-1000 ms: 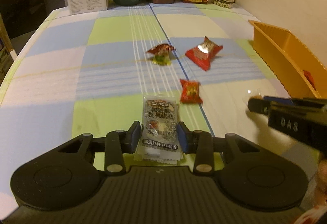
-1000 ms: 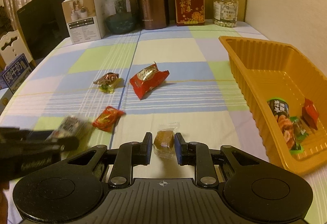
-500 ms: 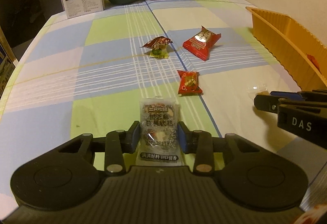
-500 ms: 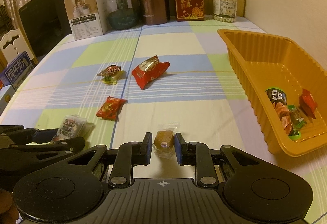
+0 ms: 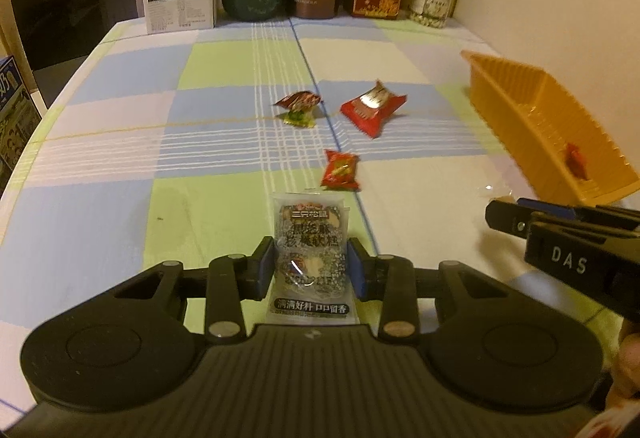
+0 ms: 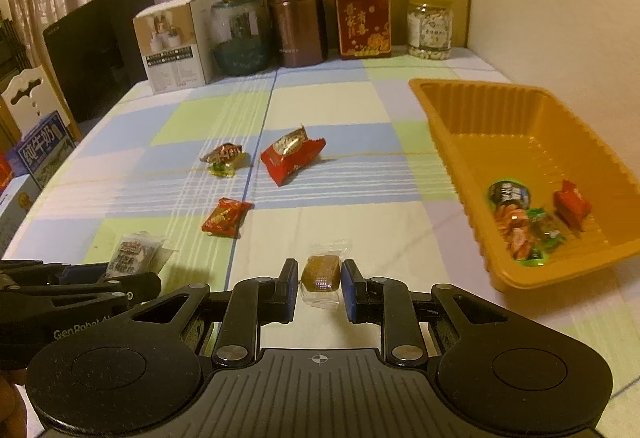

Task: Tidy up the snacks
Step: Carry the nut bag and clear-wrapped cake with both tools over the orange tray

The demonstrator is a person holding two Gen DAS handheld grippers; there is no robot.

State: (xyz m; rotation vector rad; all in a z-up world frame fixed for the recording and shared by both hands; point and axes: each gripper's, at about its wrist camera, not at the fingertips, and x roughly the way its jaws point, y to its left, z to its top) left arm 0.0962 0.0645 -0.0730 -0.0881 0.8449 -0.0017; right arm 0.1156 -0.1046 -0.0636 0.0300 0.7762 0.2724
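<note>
A flat, clear-edged sachet printed with dark speckles and Chinese characters sits pinched between the blue pads of the left gripper, near the front of the checked tablecloth. The right gripper clamps a small brown candy in crinkly clear wrap. Beyond lie a small red foil packet, a larger puffed red pouch and a brown twist-wrapped sweet. At the right, the ribbed orange plastic tray holds several wrapped snacks at its near end.
</note>
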